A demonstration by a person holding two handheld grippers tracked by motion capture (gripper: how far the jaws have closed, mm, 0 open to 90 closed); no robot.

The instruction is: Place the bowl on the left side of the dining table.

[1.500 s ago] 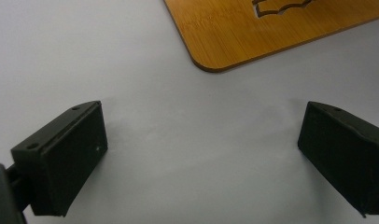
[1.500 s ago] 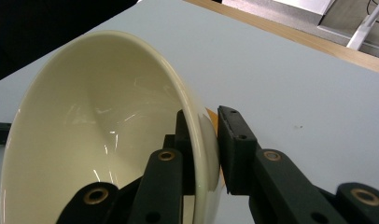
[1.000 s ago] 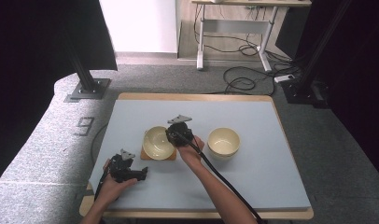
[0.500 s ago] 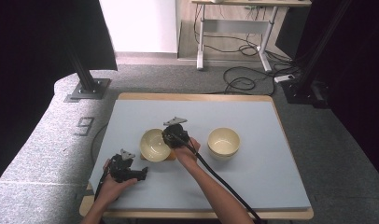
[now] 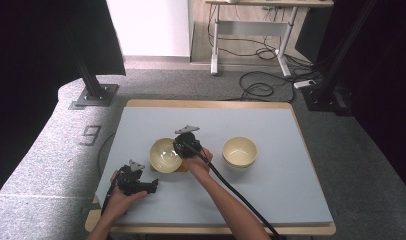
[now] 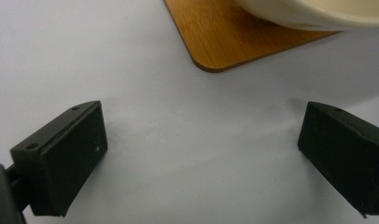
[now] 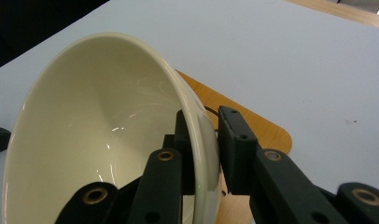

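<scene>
Cream glazed ceramic makes up the bowl point(image 7: 108, 126), smooth and glossy inside, with highlights along its curved wall. It is tilted up on edge over the bamboo board point(image 7: 253, 128), and its rim is pinched by the right gripper point(image 7: 201, 140), one jaw inside the wall and one outside. In the high view the same bowl point(image 5: 164, 154) is seen at the near left of the board point(image 5: 181, 167), whose surface is mostly covered by the bowl and the right hand point(image 5: 196, 161). Nothing is seen inside the tilted bowl. A second cream bowl point(image 5: 239, 151) is set upright to the right of the board, well apart from it, and it is likewise seen with nothing in it. The left gripper point(image 5: 150, 186) is rested on the grey tabletop point(image 5: 271, 195) to the near left of the board, its jaws spread wide with only bare tabletop between them. In the left gripper view one rounded corner of the board point(image 6: 234, 42) is shown, and the bowl point(image 6: 318, 14) is cut off by the upper edge.
</scene>
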